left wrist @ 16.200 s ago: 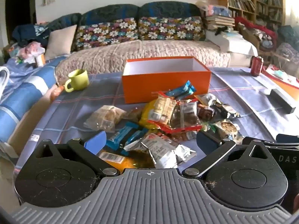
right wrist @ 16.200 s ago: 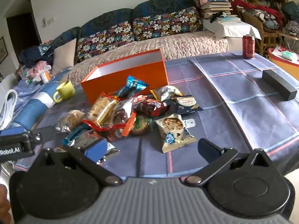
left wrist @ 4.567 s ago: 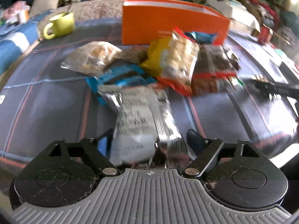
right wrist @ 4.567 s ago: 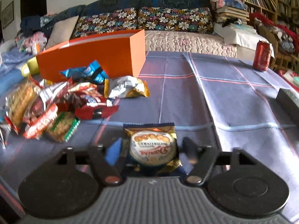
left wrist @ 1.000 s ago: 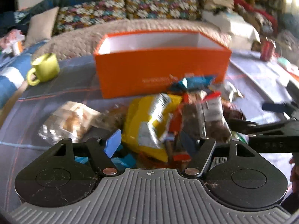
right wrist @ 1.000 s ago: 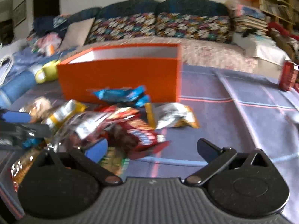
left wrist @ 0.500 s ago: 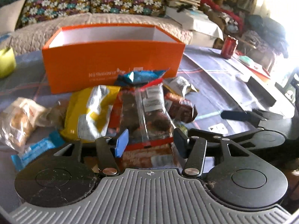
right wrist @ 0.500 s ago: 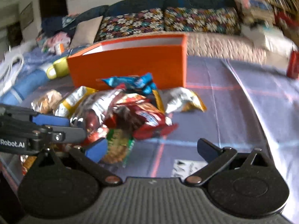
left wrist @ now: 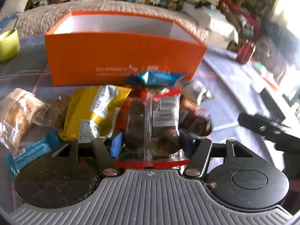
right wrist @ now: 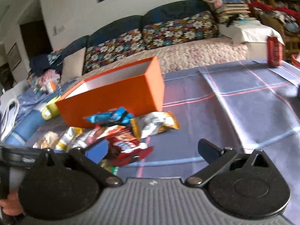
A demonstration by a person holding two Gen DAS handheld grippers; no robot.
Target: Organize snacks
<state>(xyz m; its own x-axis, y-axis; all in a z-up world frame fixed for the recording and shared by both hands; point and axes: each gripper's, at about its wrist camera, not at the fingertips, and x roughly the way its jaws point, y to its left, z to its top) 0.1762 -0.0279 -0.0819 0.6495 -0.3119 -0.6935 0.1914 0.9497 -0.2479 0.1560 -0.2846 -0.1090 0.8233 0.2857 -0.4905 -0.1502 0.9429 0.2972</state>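
Note:
An open orange box (left wrist: 120,56) stands at the back of the table; it also shows in the right wrist view (right wrist: 116,95). A pile of snack packets lies in front of it. My left gripper (left wrist: 150,140) is shut on a clear red-edged packet of brown snacks (left wrist: 153,123). A yellow packet (left wrist: 93,108) and a blue packet (left wrist: 157,76) lie beside and behind it. My right gripper (right wrist: 151,150) is open and empty, above the table to the right of the pile, near a red packet (right wrist: 125,146).
A green mug (left wrist: 8,45) stands left of the box. A red can (right wrist: 274,51) stands at the far right. A white and gold packet (right wrist: 161,123) lies apart from the pile. A sofa with flowered cushions (right wrist: 168,31) is behind the blue checked tablecloth (right wrist: 234,103).
My left gripper has closed tighter on the red-edged clear packet and come nearer the box. My right gripper has swung to the right and stayed open.

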